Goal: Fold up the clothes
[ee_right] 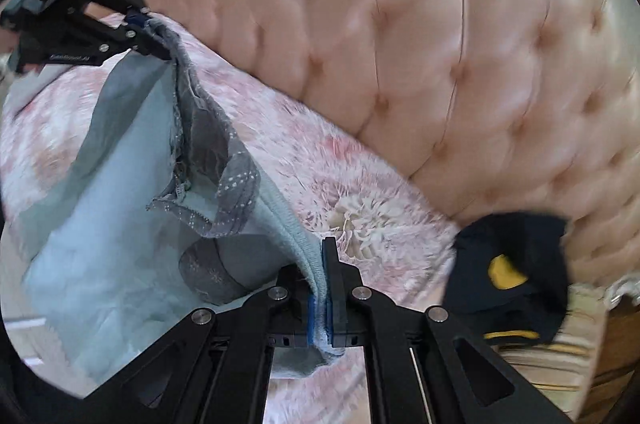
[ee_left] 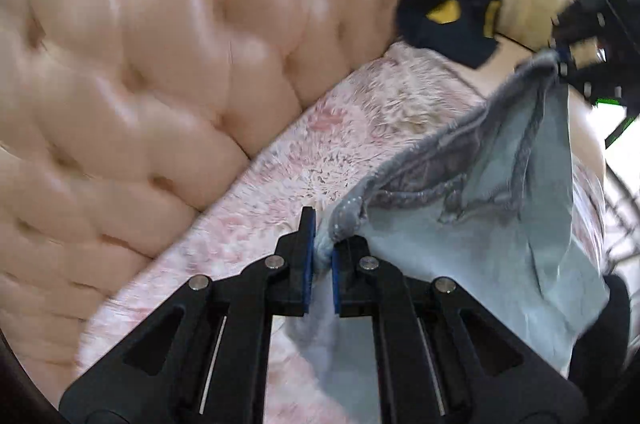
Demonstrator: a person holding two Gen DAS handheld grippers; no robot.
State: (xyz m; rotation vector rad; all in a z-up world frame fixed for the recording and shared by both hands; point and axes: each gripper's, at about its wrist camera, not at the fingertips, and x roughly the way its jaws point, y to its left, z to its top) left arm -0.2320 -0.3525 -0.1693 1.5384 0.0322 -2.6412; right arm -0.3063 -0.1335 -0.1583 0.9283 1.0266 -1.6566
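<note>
Pale-blue garment (ee_left: 460,264) hangs over floral bedspread (ee_left: 248,224); I've got left gripper (ee_left: 322,256) and right gripper (ee_right: 325,300) each pinched tight on its neckline edge, stretching it apart, likely to lay flat.

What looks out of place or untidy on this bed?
The dark navy garment with yellow patches lies crumpled against the tufted headboard, not folded. The light blue garment hangs bunched between the left gripper and right gripper, held rather than misplaced.
</note>
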